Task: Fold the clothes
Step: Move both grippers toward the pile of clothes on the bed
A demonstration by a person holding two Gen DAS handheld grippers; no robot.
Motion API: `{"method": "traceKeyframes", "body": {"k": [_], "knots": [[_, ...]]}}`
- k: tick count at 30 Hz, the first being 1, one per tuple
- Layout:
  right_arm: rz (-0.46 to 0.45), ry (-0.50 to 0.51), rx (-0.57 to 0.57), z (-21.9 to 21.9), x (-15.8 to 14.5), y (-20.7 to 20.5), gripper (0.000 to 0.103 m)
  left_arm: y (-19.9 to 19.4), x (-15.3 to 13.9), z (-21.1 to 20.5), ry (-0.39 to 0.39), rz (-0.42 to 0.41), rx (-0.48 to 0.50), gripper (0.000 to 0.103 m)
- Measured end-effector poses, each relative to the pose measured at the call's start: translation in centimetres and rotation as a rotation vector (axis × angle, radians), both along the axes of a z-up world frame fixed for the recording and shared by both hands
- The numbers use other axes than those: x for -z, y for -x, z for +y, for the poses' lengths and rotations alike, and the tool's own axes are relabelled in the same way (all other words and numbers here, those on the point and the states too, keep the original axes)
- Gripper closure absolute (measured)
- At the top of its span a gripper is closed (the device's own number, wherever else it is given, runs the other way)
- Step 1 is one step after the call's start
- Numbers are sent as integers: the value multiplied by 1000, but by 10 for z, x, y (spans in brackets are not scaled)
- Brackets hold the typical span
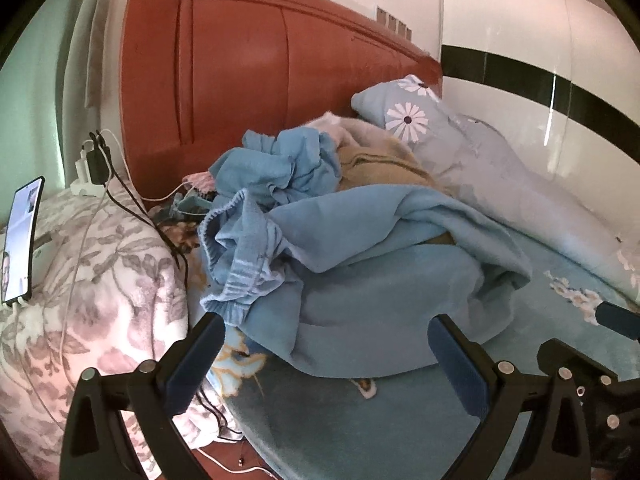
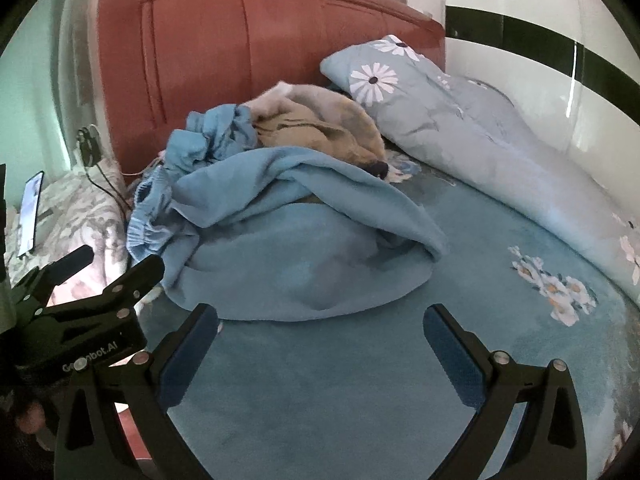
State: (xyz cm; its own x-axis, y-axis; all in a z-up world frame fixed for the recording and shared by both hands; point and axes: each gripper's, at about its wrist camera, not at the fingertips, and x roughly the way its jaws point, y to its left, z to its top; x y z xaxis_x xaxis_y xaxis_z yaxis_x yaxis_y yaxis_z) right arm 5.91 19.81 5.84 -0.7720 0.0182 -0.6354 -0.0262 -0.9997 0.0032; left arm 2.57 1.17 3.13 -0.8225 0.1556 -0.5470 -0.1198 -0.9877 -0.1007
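Observation:
A crumpled heap of light-blue clothes (image 1: 360,264) lies on the teal bed cover (image 1: 360,432), with a ribbed elastic cuff (image 1: 240,276) at its left side and a tan garment (image 1: 384,168) behind it. My left gripper (image 1: 324,344) is open and empty, its fingers just in front of the heap's near edge. In the right wrist view the same heap (image 2: 296,248) lies ahead of my right gripper (image 2: 320,332), which is open and empty over bare cover. The left gripper (image 2: 120,270) shows at the left of that view.
A red headboard (image 1: 240,72) stands behind the bed. A floral grey-pink quilt (image 1: 100,280) with a propped phone (image 1: 20,240), chargers and cables (image 1: 96,164) lies to the left. A blue daisy-print duvet (image 2: 480,136) runs along the right by a white wall.

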Motion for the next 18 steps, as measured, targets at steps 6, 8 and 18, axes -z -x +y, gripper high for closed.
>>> {"method": "traceKeyframes", "body": {"k": [6, 8, 18], "knots": [[69, 14, -15, 17, -11, -2, 0, 5, 0, -21, -68, -11, 13, 0], [89, 22, -9, 21, -14, 0, 0, 8, 1, -22, -59, -16, 6, 0], [80, 5, -71, 22, 2, 11, 0, 18, 4, -22, -15, -15, -3, 0]]}}
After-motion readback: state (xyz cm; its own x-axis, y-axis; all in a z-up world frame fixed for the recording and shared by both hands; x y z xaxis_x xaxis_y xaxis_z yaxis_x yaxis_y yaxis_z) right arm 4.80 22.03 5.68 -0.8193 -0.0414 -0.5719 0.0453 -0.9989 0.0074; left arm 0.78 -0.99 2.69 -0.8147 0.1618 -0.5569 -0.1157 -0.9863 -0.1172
